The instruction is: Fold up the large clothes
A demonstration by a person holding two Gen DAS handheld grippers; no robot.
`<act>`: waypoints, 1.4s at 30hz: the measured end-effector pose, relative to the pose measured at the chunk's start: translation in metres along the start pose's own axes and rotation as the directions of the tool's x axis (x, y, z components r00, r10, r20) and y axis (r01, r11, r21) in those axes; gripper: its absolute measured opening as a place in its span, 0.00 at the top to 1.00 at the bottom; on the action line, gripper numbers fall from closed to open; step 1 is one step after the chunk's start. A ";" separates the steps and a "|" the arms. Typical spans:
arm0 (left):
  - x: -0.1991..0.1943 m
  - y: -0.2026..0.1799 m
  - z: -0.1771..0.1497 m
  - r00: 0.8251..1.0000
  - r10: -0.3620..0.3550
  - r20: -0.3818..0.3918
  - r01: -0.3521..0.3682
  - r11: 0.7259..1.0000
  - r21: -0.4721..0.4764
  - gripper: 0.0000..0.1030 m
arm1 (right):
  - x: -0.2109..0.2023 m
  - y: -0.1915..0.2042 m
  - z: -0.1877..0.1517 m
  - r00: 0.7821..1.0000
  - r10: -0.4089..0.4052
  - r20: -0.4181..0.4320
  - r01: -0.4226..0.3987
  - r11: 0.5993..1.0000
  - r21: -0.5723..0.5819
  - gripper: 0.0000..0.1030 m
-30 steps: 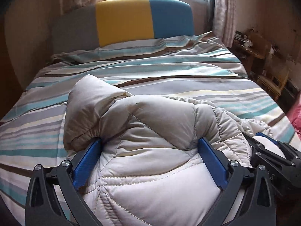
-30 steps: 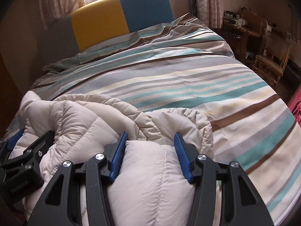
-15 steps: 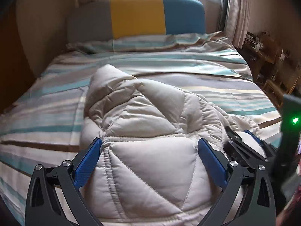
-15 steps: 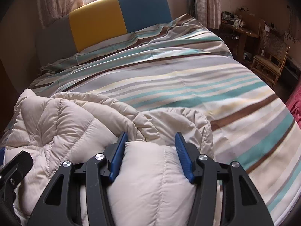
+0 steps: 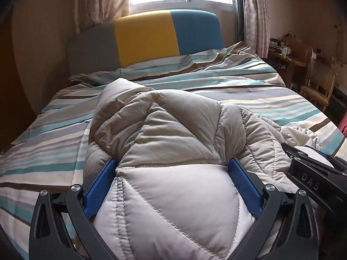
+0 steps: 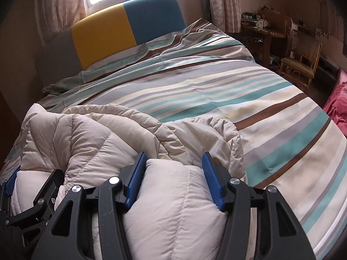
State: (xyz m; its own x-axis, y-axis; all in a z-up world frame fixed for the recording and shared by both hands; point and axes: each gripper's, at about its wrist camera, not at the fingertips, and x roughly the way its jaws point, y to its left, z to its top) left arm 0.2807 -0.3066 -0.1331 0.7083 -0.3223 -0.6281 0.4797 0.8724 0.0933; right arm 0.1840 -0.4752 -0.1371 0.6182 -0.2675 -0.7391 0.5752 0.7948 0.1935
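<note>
So both grippers have a fat handful of the puffy beige quilted down jacket right now. The left gripper has its jaws spread wide with a big quilted bulge wedged between the 2 blue pads, so it's clamped on a thick roll of padding, not a thin edge. The right gripper is doing the same thing with jaws set a bit narrower, squeezing a smooth cream-coloured section of the jacket between them.

The jacket sits on the striped duvet at the near end of the bed, bunched up just ahead of both sets of jaws and spilling out to either side. Past the jaws it's all bare duvet up to the yellow and blue headboard. The 2 grippers are close together; each one shows at the edge of the other's view.

My read: this is mid-fold, with the gripped near edge about to be carried over the rest. The next move needs both hands going forward together at the same height, then laying the fold down flat before letting go. Down stuff springs back, so it probably needs a press afterwards.
</note>
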 end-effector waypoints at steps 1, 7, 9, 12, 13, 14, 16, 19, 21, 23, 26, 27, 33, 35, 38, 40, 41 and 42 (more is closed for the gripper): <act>-0.001 0.001 0.000 1.000 -0.001 -0.005 0.001 1.000 -0.001 0.03 | -0.001 -0.002 0.001 1.000 0.017 -0.007 -0.017 1.000 0.004 0.47; -0.038 0.016 -0.003 0.998 -0.065 -0.005 0.065 0.997 -0.039 0.03 | -0.056 -0.014 -0.006 0.982 0.143 0.125 -0.147 0.989 0.024 0.42; -0.050 0.017 -0.008 0.997 -0.071 0.025 0.072 0.996 -0.052 0.03 | -0.069 -0.011 -0.015 0.975 0.164 0.148 -0.165 0.986 -0.006 0.42; -0.052 0.009 -0.019 0.997 -0.036 0.062 0.037 0.999 -0.017 0.03 | -0.063 0.001 -0.030 0.984 0.109 0.138 -0.097 0.991 -0.091 0.42; -0.050 0.006 -0.023 0.997 -0.031 0.073 0.032 0.999 -0.007 0.03 | -0.060 0.002 -0.031 0.985 0.104 0.135 -0.093 0.992 -0.089 0.41; -0.049 0.005 -0.025 0.996 -0.034 0.085 0.034 0.999 -0.007 0.03 | -0.057 0.000 -0.032 0.987 0.097 0.130 -0.087 0.993 -0.078 0.41; -0.044 0.004 -0.028 0.995 -0.048 0.091 0.049 0.999 -0.005 0.03 | -0.050 -0.002 -0.035 0.987 0.097 0.126 -0.090 0.994 -0.062 0.41; -0.031 0.001 -0.029 0.996 -0.052 0.077 0.052 0.999 0.011 0.03 | -0.040 -0.007 -0.037 0.988 0.103 0.117 -0.098 0.994 -0.047 0.41; -0.027 -0.002 -0.028 0.997 -0.046 0.062 0.044 0.999 0.025 0.03 | -0.039 -0.011 -0.036 0.988 0.107 0.108 -0.103 0.994 -0.044 0.41; -0.028 -0.002 -0.026 0.997 -0.048 0.052 0.047 0.999 0.025 0.03 | -0.041 -0.013 -0.034 0.987 0.123 0.100 -0.120 0.992 -0.039 0.39; -0.038 0.003 -0.021 0.998 -0.063 0.029 0.062 0.998 0.033 0.03 | -0.054 -0.018 -0.032 0.984 0.143 0.104 -0.141 0.990 -0.030 0.35; -0.043 0.006 -0.019 0.997 -0.074 0.016 0.073 0.996 0.042 0.03 | -0.060 -0.020 -0.031 0.984 0.147 0.104 -0.146 0.989 -0.020 0.29; -0.070 0.043 -0.018 0.995 -0.102 0.000 0.102 0.994 0.026 0.03 | -0.091 -0.037 -0.043 0.988 0.139 0.072 -0.142 0.989 0.033 0.18; -0.077 0.059 -0.021 0.997 -0.080 0.003 0.080 0.997 -0.004 0.03 | -0.098 -0.045 -0.049 0.990 0.133 0.051 -0.136 0.989 0.049 0.15; -0.077 0.082 -0.029 0.997 -0.067 -0.032 0.065 0.997 -0.046 0.03 | -0.098 -0.058 -0.055 0.989 0.149 -0.008 -0.147 0.984 0.095 0.13; -0.074 0.095 -0.035 0.992 -0.108 -0.065 0.102 0.991 -0.088 0.03 | -0.095 -0.064 -0.059 0.985 0.163 -0.048 -0.157 0.980 0.119 0.12; -0.074 0.099 -0.037 0.989 -0.126 -0.073 0.118 0.987 -0.106 0.03 | -0.095 -0.067 -0.061 0.983 0.172 -0.058 -0.163 0.978 0.131 0.12; -0.074 0.104 -0.040 0.985 -0.154 -0.080 0.142 0.981 -0.134 0.03 | -0.094 -0.070 -0.063 0.980 0.185 -0.073 -0.173 0.974 0.146 0.12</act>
State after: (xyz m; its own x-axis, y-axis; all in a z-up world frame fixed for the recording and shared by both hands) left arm 0.2579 -0.1774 -0.1078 0.5822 -0.4221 -0.6949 0.5018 0.8590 -0.1015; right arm 0.0517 -0.4719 -0.1215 0.6731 -0.0749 -0.7357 0.5312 0.7411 0.4106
